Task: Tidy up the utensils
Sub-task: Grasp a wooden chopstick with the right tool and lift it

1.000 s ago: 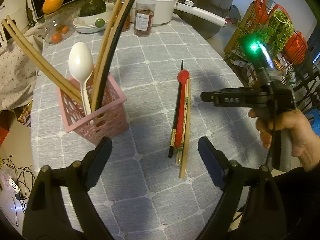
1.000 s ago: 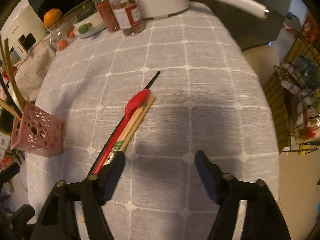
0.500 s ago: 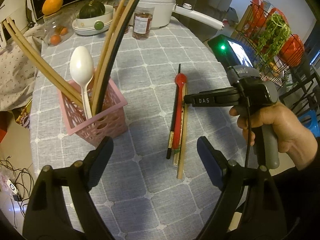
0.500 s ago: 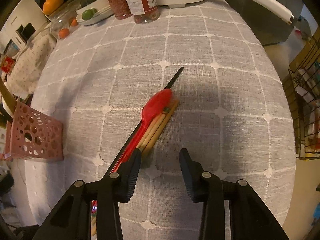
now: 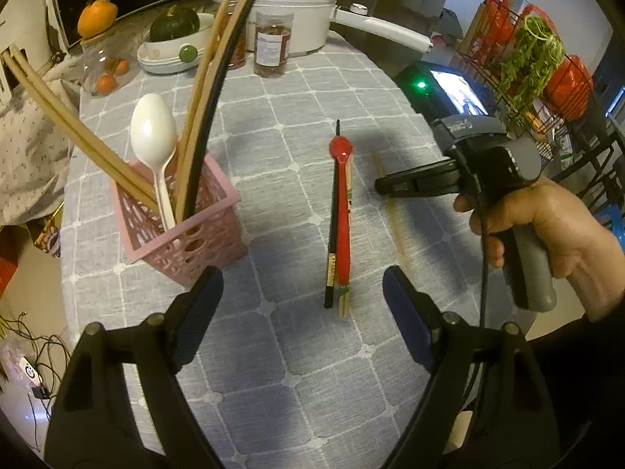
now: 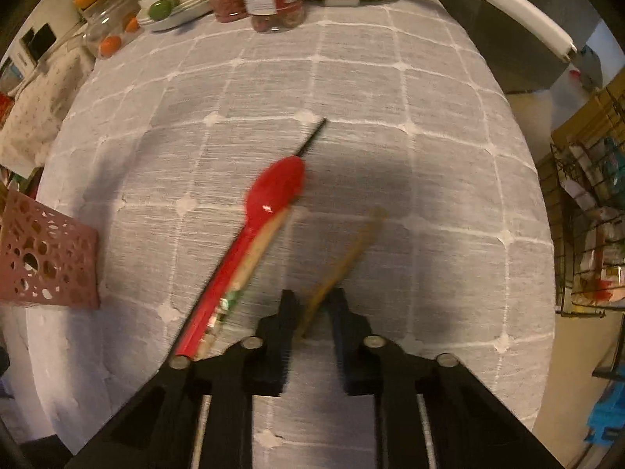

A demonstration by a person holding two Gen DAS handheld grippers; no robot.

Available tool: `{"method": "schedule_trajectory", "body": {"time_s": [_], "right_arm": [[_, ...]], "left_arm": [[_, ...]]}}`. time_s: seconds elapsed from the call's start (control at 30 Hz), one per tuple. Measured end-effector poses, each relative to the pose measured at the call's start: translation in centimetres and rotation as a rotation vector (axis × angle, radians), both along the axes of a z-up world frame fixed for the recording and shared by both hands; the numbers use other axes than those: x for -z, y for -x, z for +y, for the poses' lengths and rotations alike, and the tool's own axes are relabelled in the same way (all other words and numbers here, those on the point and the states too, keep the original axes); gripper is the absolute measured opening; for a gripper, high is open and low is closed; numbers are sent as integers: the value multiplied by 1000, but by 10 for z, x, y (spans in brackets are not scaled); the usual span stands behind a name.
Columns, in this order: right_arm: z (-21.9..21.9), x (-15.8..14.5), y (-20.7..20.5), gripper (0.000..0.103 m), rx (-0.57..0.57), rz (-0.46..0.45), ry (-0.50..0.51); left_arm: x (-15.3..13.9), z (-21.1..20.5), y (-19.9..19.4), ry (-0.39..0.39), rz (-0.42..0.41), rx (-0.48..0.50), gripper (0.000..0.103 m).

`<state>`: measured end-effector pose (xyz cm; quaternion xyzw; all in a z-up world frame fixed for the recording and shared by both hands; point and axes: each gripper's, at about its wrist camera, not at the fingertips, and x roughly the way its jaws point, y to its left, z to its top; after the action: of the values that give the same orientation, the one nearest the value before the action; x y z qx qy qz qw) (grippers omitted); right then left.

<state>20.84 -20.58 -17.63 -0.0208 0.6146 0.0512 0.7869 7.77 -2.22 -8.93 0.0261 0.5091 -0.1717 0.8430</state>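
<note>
A pink perforated basket (image 5: pixel 183 226) holds a white spoon (image 5: pixel 153 136), wooden chopsticks and a black one. It also shows at the left edge of the right wrist view (image 6: pixel 47 258). A red spoon (image 5: pixel 340 203) lies on the cloth beside a black chopstick and a wooden one; it also shows in the right wrist view (image 6: pixel 269 199). My right gripper (image 6: pixel 312 305) is shut on a wooden chopstick (image 6: pixel 347 250), which shows in the left wrist view (image 5: pixel 394 211) apart from the pile. My left gripper (image 5: pixel 300 297) is open and empty, near the table's front.
At the table's far end stand a white pot (image 5: pixel 289 4) with a long handle, jars (image 5: pixel 273 47), a bowl with a green squash (image 5: pixel 172 35) and an orange (image 5: pixel 97 15). A wire rack (image 5: pixel 531 51) stands off the table's right edge.
My right gripper has closed on one wooden chopstick and drawn it to the right, away from the red spoon and the other sticks. My left gripper has stayed open.
</note>
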Motion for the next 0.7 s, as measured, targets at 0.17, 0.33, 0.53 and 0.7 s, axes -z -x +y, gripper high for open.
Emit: {"method": "schedule_trajectory", "body": {"time_s": [0.17,0.33,0.53,0.7], "right_arm": [[-29,-1,6,6,41,-8,-1],[-62,-11,16,6,76,-31,-50],[-95,-32,32,6,90,-76,-123],[-107,-46,43,6,84,-113,-181]], "left_arm": [[1,-15,4,-29,-13,38,75],[7,-32,3,-49,-5,50,61],[15,-71,-23,-87,41,78,54],[17,-95,-62,-99,60,44,54]]}}
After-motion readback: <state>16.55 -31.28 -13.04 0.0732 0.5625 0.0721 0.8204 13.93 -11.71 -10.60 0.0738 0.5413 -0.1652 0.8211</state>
